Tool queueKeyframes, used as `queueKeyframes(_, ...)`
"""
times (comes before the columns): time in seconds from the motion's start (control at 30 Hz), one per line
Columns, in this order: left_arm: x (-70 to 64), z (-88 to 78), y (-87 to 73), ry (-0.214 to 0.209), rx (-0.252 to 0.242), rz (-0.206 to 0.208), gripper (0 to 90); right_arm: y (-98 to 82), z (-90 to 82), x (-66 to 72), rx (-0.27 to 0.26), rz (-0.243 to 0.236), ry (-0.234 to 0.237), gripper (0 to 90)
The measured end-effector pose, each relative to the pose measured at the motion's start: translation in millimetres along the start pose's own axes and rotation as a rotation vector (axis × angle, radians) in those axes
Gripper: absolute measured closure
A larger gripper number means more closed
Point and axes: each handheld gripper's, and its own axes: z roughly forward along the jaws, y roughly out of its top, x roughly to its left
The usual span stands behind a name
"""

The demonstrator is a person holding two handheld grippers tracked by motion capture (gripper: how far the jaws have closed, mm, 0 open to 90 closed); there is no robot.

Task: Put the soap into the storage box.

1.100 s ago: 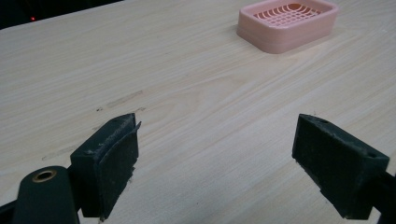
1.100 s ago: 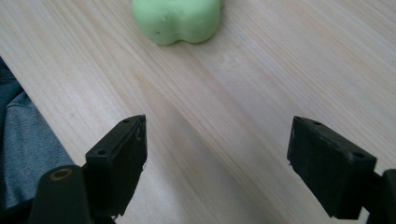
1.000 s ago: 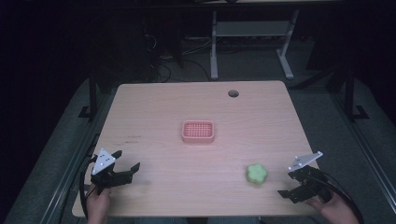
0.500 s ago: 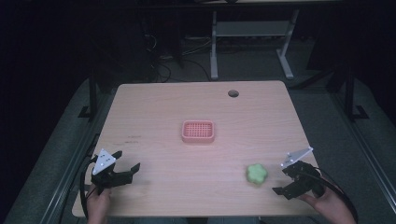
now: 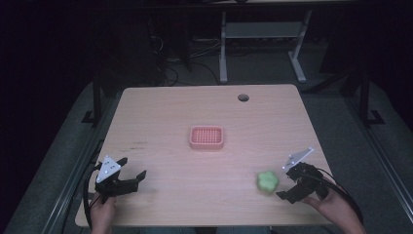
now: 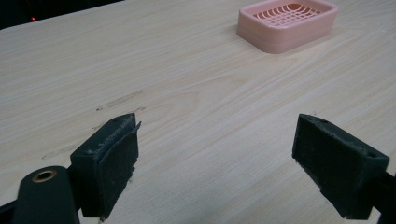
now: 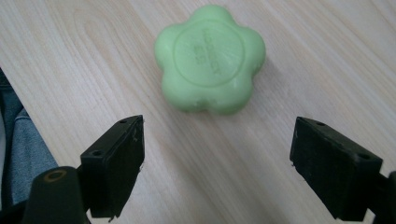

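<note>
A green flower-shaped soap lies flat on the wooden table near its front right. My right gripper is open just to the right of it, jaws pointing at the soap. In the right gripper view the soap lies a little beyond the open right gripper, untouched. A pink slotted soap dish sits at the table's middle and holds nothing. My left gripper rests open at the front left. In its own view the left gripper spans bare wood, with the dish far ahead to the right.
A round cable hole sits near the table's far edge. Grey floor and a metal stand lie beyond the table. The table's front edge runs close under both hands. Faint scuff marks mark the wood ahead of the left gripper.
My right gripper has moved left toward the green soap, and its jaws now face it from close by. The left gripper, soap and dish have stayed put.
</note>
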Motion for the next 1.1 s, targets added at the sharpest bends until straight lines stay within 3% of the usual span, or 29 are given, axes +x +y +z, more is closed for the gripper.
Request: queueKeyframes(1.1,0.0,-0.7,0.2,0.001,-0.004,-0.005,14.2,35.5,20.3,2.6,0.073,-0.086,0.0,16.6)
